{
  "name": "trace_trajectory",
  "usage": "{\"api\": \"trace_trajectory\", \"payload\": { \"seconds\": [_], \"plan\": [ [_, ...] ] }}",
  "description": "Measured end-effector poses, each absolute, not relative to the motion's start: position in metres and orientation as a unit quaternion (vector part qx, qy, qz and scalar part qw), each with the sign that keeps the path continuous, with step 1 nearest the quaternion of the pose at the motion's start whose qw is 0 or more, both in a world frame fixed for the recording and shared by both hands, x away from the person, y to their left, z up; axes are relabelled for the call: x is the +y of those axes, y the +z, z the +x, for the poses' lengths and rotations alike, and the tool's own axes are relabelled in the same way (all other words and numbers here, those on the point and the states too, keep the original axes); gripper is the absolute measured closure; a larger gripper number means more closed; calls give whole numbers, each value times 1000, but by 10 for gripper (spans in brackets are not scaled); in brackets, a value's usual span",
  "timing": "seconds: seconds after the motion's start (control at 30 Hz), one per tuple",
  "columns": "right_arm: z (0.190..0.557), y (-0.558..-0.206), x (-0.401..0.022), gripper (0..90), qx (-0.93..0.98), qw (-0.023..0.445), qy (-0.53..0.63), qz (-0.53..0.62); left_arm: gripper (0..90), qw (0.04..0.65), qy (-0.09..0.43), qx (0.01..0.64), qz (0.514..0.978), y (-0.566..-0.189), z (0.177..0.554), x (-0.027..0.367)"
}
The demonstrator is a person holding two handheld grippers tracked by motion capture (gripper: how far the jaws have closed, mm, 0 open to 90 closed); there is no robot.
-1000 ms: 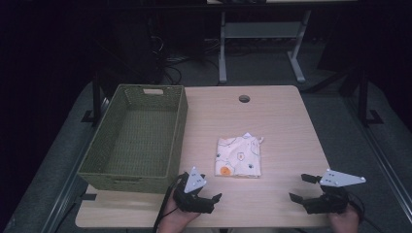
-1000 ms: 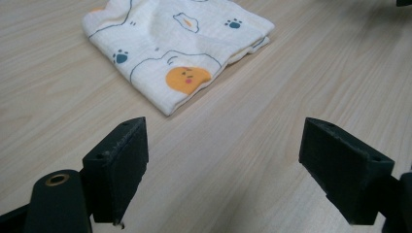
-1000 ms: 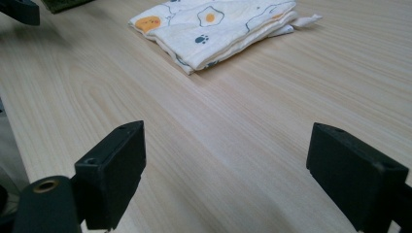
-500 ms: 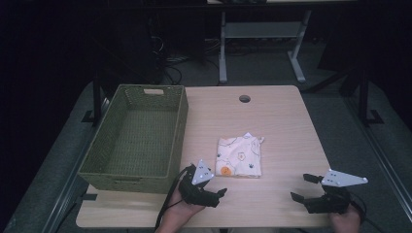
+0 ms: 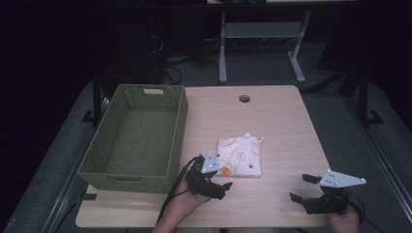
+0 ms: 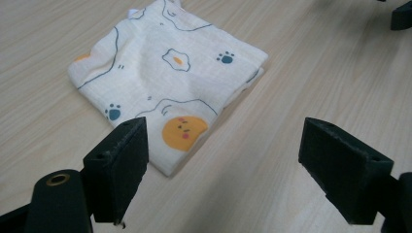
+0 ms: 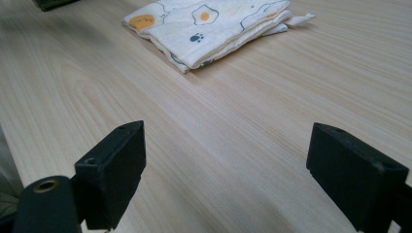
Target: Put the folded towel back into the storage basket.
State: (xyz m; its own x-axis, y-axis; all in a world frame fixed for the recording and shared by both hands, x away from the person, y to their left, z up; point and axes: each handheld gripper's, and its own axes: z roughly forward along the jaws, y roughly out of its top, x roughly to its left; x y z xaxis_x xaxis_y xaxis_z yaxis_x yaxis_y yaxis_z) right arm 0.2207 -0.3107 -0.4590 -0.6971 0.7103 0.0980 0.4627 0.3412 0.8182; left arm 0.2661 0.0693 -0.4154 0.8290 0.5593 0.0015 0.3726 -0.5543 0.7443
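Hovering my left gripper [image 5: 216, 180], jaws spread, just beside the near corner of the folded cloth [image 6: 165, 82] on the table [image 5: 282, 121]; my right gripper [image 5: 311, 196], also spread, rests well apart. Risk: pinching perhaps only the top layer, unfolding the cloth before the basket [image 5: 133, 141].
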Motion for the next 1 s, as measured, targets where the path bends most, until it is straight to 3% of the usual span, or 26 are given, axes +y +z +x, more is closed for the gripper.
{"api": "trace_trajectory", "payload": {
  "seconds": [0.43,0.5,1.0],
  "plan": [
    [221,-458,-311,136,806,138,447,362,186,378,114,275,877,-410,286,56],
    [221,-458,-312,136,807,140,446,362,241,377,110,271,879,-409,289,54],
    [221,-457,-311,137,807,138,449,358,227,357,102,282,885,-408,314,32]
  ]
}}
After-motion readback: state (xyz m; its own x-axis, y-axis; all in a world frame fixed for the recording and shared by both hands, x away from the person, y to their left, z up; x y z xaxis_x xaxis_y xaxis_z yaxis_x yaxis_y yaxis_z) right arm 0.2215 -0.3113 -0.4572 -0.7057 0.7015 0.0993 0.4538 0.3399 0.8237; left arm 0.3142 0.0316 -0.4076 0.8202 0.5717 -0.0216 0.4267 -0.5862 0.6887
